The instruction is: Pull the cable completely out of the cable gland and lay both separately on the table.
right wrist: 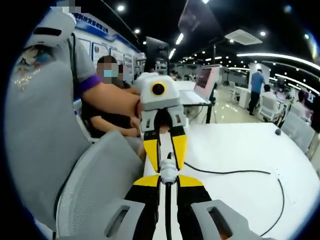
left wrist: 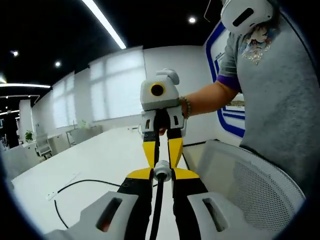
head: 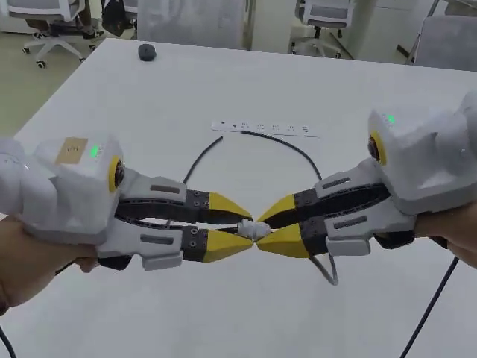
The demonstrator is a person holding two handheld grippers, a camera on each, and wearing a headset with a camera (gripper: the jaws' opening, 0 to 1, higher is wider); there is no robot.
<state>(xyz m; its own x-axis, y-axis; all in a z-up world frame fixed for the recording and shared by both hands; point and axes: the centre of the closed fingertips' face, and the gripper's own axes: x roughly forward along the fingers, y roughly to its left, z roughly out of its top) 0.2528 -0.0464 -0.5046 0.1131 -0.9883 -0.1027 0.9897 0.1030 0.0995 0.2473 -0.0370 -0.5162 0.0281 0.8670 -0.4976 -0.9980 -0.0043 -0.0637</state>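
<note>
Cable gland [head: 253,230]: small and white, held up above the bench [head: 223,82] at the centre of the head view, pinched between the two grippers' tips.
Left gripper [head: 244,227]: comes in from the left; its yellow fingers [head: 223,203] are nearly closed, clamped on the gland's left end.
Cable [left wrist: 157,210]: black, still threaded through the gland. In each gripper view it runs back between that gripper's own fingers. The rest lies in loose curves on the bench.
Right gripper [head: 259,230]: comes in from the right, tip to tip with the left one; its fingers [head: 287,242] are nearly closed, clamped on the gland's right end.
Power strip [head: 264,128]: white, flat on the bench beyond the grippers.
</note>
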